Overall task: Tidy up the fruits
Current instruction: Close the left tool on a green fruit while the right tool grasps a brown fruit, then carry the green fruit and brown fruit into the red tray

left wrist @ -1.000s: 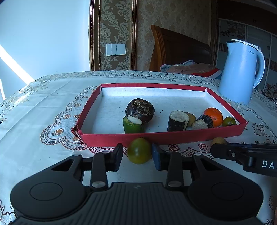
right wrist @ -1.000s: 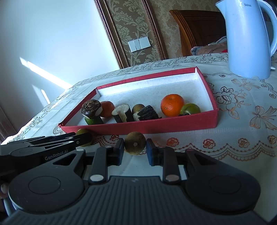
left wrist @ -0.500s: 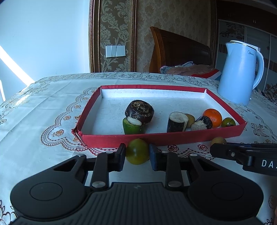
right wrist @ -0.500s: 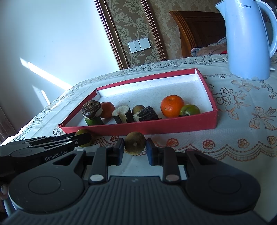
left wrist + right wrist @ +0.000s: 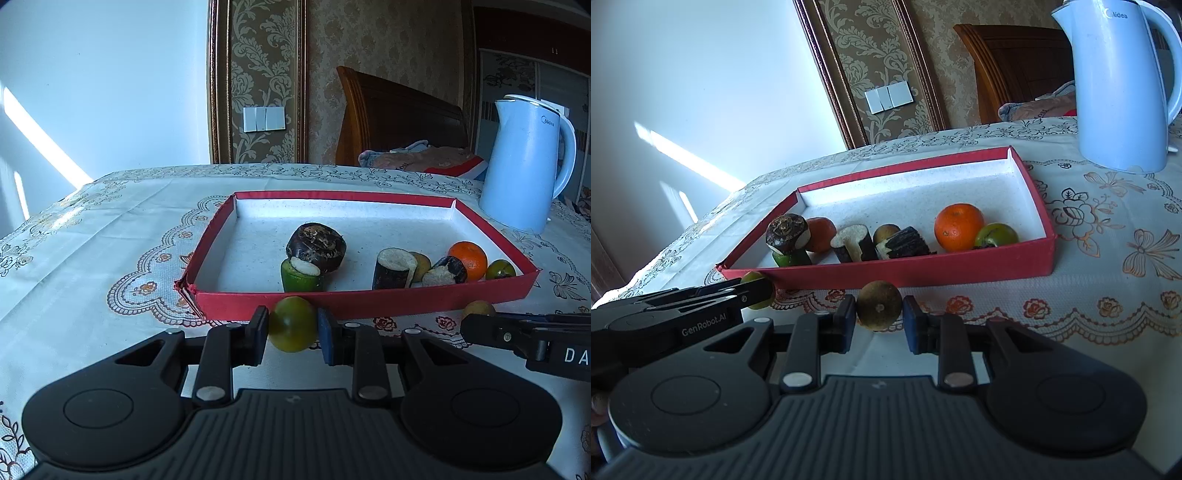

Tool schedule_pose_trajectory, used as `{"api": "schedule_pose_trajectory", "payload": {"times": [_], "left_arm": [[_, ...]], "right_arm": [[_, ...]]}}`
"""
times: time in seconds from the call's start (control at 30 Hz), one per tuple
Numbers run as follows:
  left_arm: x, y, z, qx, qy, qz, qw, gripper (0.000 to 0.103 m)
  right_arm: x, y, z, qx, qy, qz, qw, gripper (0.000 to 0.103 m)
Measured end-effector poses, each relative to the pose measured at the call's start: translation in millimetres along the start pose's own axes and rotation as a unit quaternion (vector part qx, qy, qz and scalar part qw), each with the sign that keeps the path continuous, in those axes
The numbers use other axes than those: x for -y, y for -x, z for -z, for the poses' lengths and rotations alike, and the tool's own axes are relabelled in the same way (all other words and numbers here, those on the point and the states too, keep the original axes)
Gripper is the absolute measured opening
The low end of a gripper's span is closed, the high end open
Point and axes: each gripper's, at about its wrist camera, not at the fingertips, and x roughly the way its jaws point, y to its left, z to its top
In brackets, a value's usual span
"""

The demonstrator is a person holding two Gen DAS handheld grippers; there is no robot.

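Lying between left gripper [image 5: 292, 334] pads, near side of shallow red cardboard tray [image 5: 369, 301] on counter: round yellow-green fruit [image 5: 292, 324], being clamped. Bracketing, not gripping, round brownish-green fruit [image 5: 879, 305]: right gripper [image 5: 879, 324], tray just beyond.

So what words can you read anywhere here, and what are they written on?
"Midea" on the blue kettle, near its top.
"GenRobot.AI" in white on the side of the left tool, seen from the right wrist camera.
"DA", cut off at the picture's edge, in white on the side of the right tool, seen from the left wrist camera.
No readable words on the red tray, the fruits or the tablecloth.
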Motion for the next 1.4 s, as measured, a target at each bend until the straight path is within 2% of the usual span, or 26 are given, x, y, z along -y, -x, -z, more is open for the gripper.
{"api": "schedule_pose_trajectory", "payload": {"times": [0.83, 1.4], "left_arm": [[-4, 11, 1, 0.027, 0.018, -0.017, 0.9993, 0.028], [-3, 18, -2, 0.046, 0.015, -0.025, 0.9985, 0.028]], "right_arm": [[-11, 2, -1, 0.007, 0.032, 0.024, 0.999, 0.026], [-23, 8, -7, 0.027, 0.062, 0.023, 0.997, 0.026]]}}
